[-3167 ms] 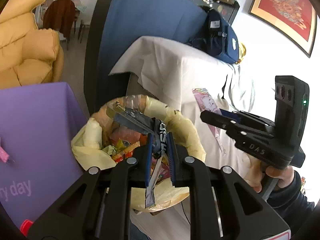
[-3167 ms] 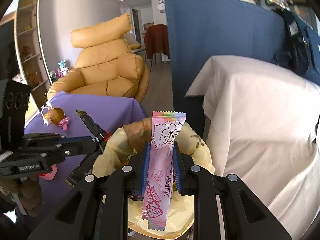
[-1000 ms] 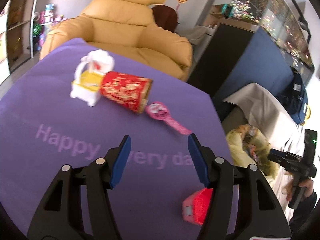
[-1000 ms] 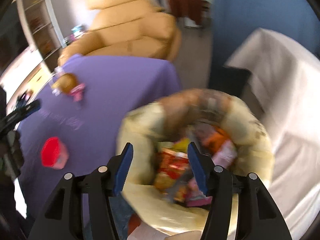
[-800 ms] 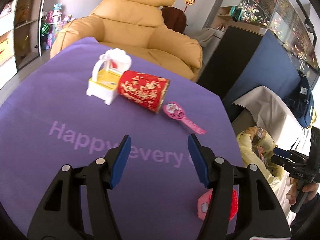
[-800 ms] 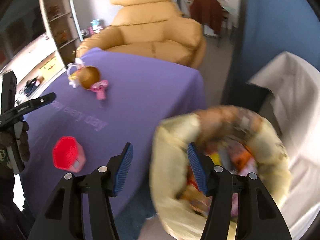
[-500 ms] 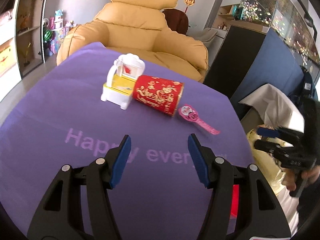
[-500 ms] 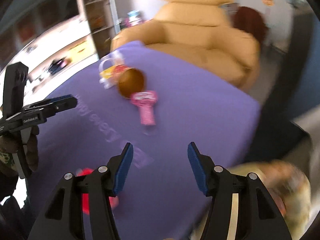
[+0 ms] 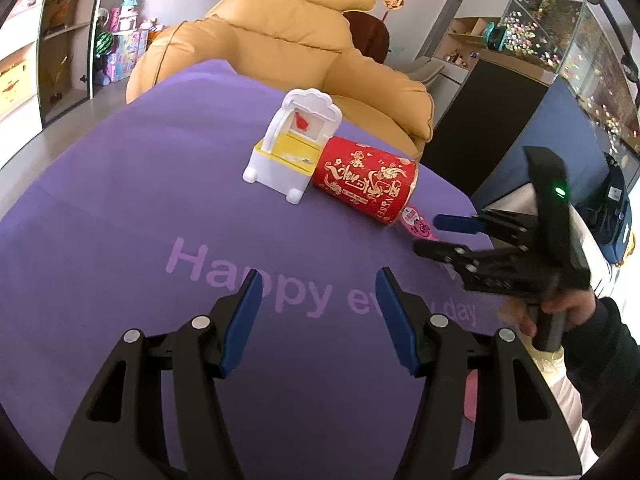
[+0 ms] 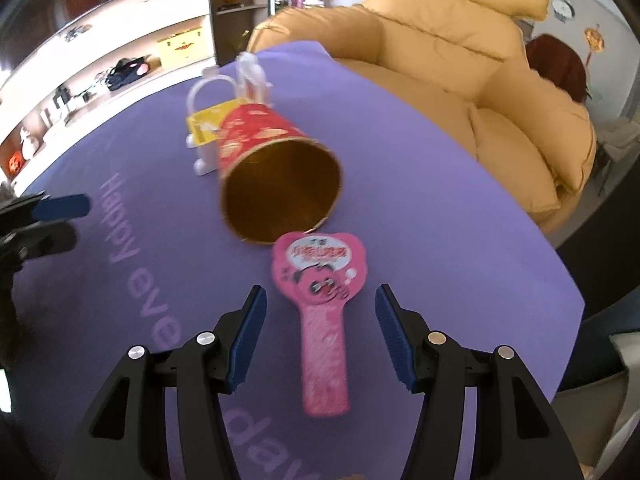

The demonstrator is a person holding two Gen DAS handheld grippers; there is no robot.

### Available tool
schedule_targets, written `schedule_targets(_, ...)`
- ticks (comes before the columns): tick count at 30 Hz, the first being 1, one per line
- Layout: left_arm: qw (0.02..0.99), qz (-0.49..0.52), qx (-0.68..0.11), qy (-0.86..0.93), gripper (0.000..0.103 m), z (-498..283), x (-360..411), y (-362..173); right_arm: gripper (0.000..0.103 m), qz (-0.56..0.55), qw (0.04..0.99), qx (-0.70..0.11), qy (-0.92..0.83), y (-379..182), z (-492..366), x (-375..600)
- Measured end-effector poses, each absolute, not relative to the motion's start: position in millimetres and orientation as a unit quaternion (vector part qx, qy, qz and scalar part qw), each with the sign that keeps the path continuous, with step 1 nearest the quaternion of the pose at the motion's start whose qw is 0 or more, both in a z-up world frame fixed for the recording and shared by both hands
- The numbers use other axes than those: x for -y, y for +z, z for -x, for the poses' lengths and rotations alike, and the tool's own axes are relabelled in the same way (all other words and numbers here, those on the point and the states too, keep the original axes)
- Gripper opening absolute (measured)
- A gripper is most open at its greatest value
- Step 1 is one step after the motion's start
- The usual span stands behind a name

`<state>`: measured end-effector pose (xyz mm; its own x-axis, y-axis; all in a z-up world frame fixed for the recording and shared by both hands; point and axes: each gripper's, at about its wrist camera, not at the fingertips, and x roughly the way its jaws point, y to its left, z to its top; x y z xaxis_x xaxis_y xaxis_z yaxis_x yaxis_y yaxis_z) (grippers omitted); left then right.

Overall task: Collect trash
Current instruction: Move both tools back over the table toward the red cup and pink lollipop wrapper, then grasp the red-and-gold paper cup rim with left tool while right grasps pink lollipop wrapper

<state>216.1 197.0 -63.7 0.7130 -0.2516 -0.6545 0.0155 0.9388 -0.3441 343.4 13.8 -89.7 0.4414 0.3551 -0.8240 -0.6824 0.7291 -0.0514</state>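
Note:
A red paper cup point(image 9: 366, 187) point(image 10: 269, 165) lies on its side on the purple tablecloth point(image 9: 100, 220), its mouth toward the right wrist camera. Against its base stands a white and yellow toy chair point(image 9: 294, 150) point(image 10: 208, 120). A pink lollipop-shaped wrapper point(image 10: 322, 300) point(image 9: 418, 225) lies flat just in front of the cup's mouth. My right gripper point(image 10: 318, 312) point(image 9: 438, 234) is open above the wrapper, its stick part between the fingers without contact. My left gripper point(image 9: 318, 290) point(image 10: 56, 220) is open and empty over the printed words, short of the cup.
A tan leather armchair point(image 9: 288, 36) point(image 10: 460, 60) stands behind the table. Shelves with toys point(image 9: 120, 40) line the left wall. A blue panel point(image 9: 560, 128) and a fish tank point(image 9: 560, 28) stand to the right. The table edge point(image 10: 560, 264) drops off at right.
Both grippers let go of their wrappers at the trash bag and swung back to the table. The right one swept left from the bag to hover over the pink wrapper; the left edged toward the cup.

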Motion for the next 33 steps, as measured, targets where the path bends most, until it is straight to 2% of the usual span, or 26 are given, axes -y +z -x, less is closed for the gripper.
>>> schedule_targets(10,0.914,0.144,-0.368,-0.086,0.056,-225,-188,-62,0.054,0.143,0.830,-0.436,0.317,-99,-370,-20)
schedule_targets(14,0.915,0.132,-0.372,-0.080,0.056,-227,-183,-64,0.049,0.118,0.826,-0.446,0.324,-96,-363,-10)
schedule_targets(33,0.939,0.011,-0.343,-0.020,0.056,-305,-89,-52,0.049,0.001,0.878,-0.408,0.251,-75,-299,107)
